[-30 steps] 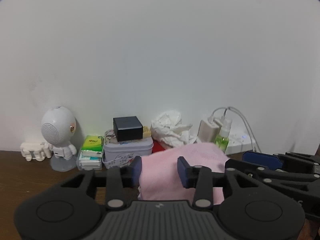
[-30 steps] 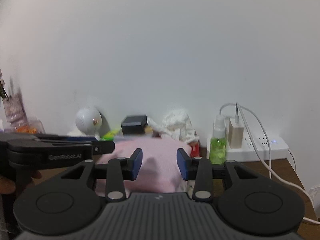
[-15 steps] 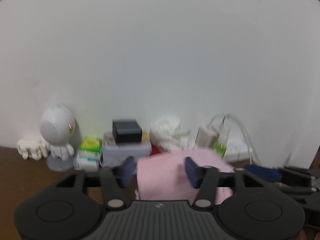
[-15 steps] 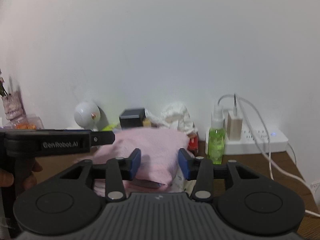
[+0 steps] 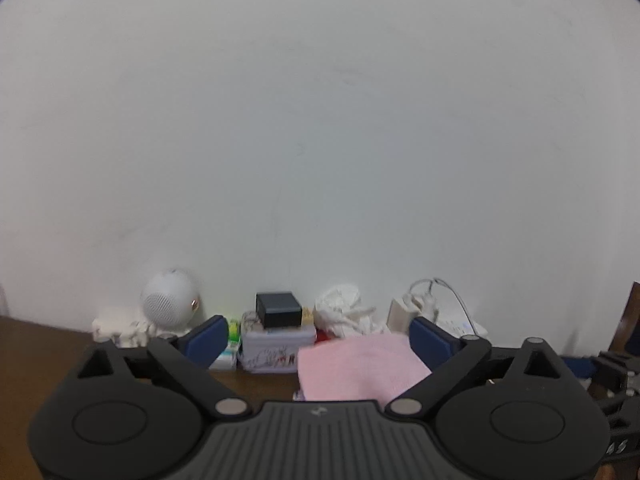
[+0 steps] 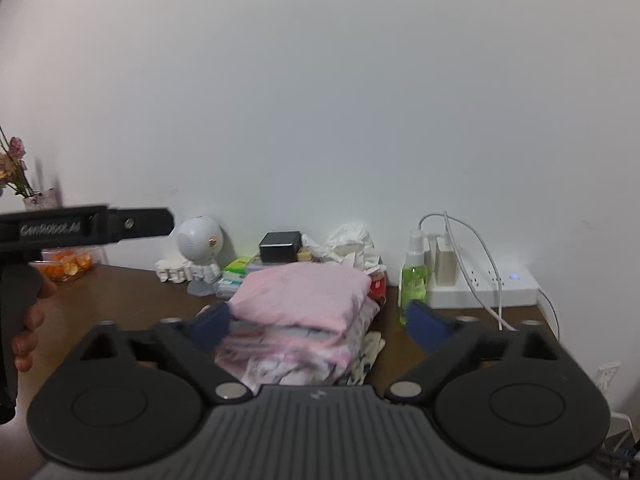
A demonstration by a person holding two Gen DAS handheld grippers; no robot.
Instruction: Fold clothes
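A folded pink garment [image 6: 304, 296] lies on top of a pile of folded clothes [image 6: 296, 356] on the brown table [image 6: 120, 292]. My right gripper [image 6: 318, 326] hangs in front of the pile; its jaws are opening wide and its blue pads touch no cloth. In the left wrist view the pink garment [image 5: 360, 368] shows just past my left gripper [image 5: 320, 340], whose jaws are also opening, with nothing gripped. The left gripper [image 6: 80, 228] and the hand holding it [image 6: 28, 320] appear at the left of the right wrist view.
Along the white wall stand a round white speaker figure [image 6: 200, 240], a tin with a black box [image 6: 280, 246] on it, crumpled tissue [image 6: 352, 240], a green spray bottle [image 6: 414, 276] and a power strip [image 6: 480, 288] with cables. Oranges [image 6: 64, 266] sit at far left.
Both grippers' jaws have spread from narrow to wide. Both have drawn back and risen a little from the pink garment, which stays on the pile.
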